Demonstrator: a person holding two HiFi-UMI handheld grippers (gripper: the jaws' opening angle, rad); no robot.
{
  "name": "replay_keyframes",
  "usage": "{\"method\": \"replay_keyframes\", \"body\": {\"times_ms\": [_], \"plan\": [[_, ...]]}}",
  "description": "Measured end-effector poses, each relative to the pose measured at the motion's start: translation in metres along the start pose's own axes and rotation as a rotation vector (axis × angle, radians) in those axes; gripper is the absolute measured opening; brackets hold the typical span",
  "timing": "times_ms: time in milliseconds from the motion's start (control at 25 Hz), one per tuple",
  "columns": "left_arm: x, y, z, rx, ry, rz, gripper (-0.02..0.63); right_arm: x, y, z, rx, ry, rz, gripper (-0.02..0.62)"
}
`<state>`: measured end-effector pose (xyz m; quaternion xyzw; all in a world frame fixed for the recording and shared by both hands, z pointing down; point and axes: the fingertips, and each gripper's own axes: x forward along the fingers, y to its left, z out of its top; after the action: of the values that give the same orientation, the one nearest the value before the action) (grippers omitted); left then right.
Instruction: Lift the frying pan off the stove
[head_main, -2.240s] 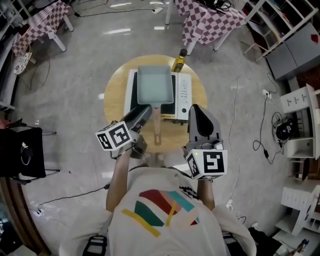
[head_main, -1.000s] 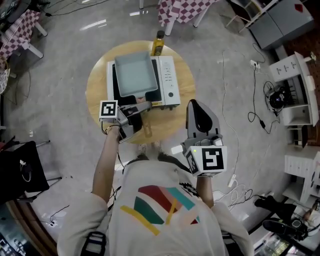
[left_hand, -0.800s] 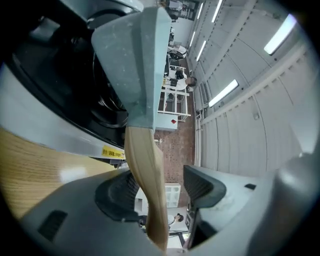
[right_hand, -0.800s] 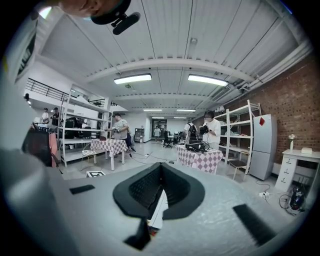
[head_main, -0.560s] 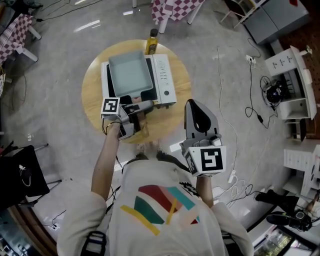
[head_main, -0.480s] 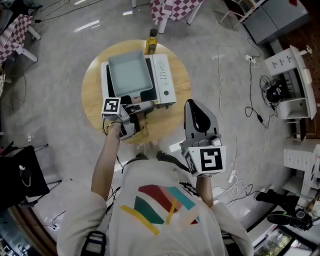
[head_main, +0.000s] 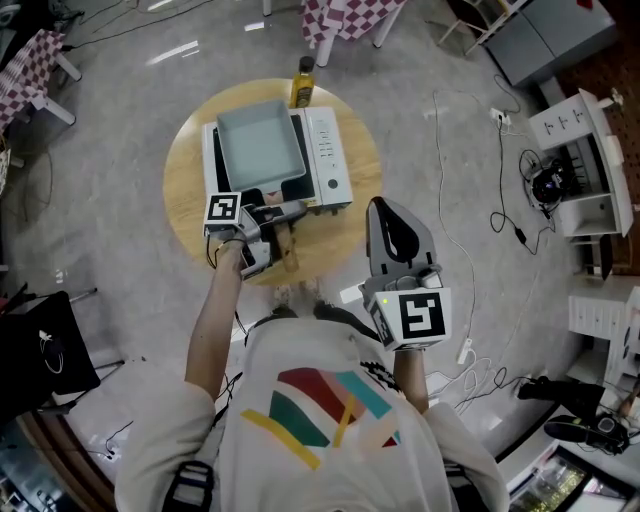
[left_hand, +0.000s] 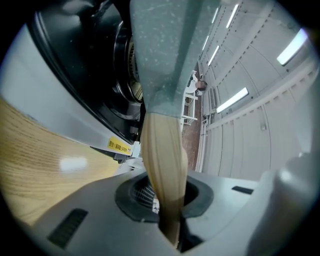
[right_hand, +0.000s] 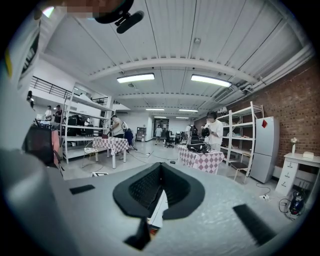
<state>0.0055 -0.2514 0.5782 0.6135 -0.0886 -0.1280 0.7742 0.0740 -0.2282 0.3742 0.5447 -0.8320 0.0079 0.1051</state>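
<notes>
A grey-green rectangular frying pan (head_main: 260, 150) sits on a white and black tabletop stove (head_main: 327, 160), which stands on a round wooden table (head_main: 355, 205). The pan's wooden handle (head_main: 288, 243) points toward me. My left gripper (head_main: 283, 212) lies across that handle. In the left gripper view its jaws are closing and the pads of the gripper (left_hand: 165, 197) press on the handle (left_hand: 161, 155), with the pan (left_hand: 170, 45) and stove (left_hand: 75, 75) just beyond. My right gripper (head_main: 388, 218) hovers off the table's right edge, shut and holding nothing (right_hand: 159, 187).
A yellow oil bottle (head_main: 301, 80) stands at the table's far edge behind the stove. Checkered tables (head_main: 350, 15) are farther back. Cables (head_main: 500, 150) trail over the floor on the right, near white shelving (head_main: 590, 130).
The left gripper reached the pan's handle from the left and its jaws closed around it. The right gripper stayed in place, and the pan has not moved.
</notes>
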Motion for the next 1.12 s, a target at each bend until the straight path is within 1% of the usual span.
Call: {"method": "replay_keyframes", "body": {"times_ms": [120, 200, 560, 720, 1120], "plan": [[0.0002, -0.0029, -0.0004, 0.008, 0.003, 0.003, 0.021, 0.0007, 0.0021, 0.0009, 0.002, 0.003, 0.006, -0.003], [-0.0001, -0.0024, -0.0002, 0.019, 0.007, 0.006, 0.013, 0.0007, 0.0025, 0.0009, 0.004, 0.002, 0.007, -0.003], [-0.0008, -0.0004, -0.0011, 0.016, 0.016, 0.023, 0.009, -0.0010, 0.0011, -0.0037, 0.008, 0.009, -0.001, -0.003], [-0.0003, -0.0016, 0.0001, 0.013, 0.011, -0.004, 0.010, -0.0018, 0.0010, -0.0049, 0.008, 0.010, -0.003, -0.003], [-0.0005, -0.0030, -0.0009, 0.018, 0.015, -0.009, 0.008, -0.0015, 0.0038, -0.0045, 0.004, 0.013, 0.005, -0.003]]}}
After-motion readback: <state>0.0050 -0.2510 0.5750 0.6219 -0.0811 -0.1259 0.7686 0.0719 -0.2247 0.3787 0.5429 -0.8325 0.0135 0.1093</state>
